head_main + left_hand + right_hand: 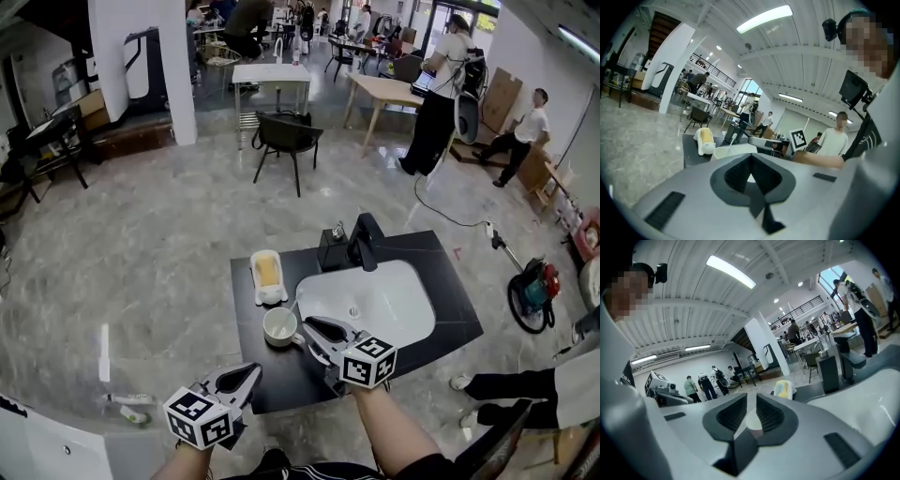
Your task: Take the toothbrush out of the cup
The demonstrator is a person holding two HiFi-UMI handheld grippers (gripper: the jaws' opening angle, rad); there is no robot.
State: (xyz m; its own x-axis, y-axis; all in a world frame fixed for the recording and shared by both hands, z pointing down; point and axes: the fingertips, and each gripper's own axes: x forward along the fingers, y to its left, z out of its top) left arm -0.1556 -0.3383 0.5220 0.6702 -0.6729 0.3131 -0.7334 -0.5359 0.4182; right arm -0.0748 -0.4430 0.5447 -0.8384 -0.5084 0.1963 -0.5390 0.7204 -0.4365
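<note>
The right tongs (305, 326) stand slightly open, a narrow slit between the ribbed dark pads with nothing clamped; through that slit in the right gripper view (751, 401) shows the small white ceramic cup (753, 423). In the head view its tips lie just beside the cup's (278, 326) rim. The left tongs (251, 372) hang nearer the person, off the cup's near left, with the jaws closed together at the tips and nothing between them (750, 157). Just past them in the left gripper view, the white plastic toothbrush (732, 138) is in the cup (733, 151), leaning. The cup rests on the flat black countertop (450, 281), left of the white oval sink basin (384, 302). Beyond the cup lies a white holder with a yellow sponge (268, 274); farther right are a black square soap dispenser (332, 249) and a black tap (367, 240).
</note>
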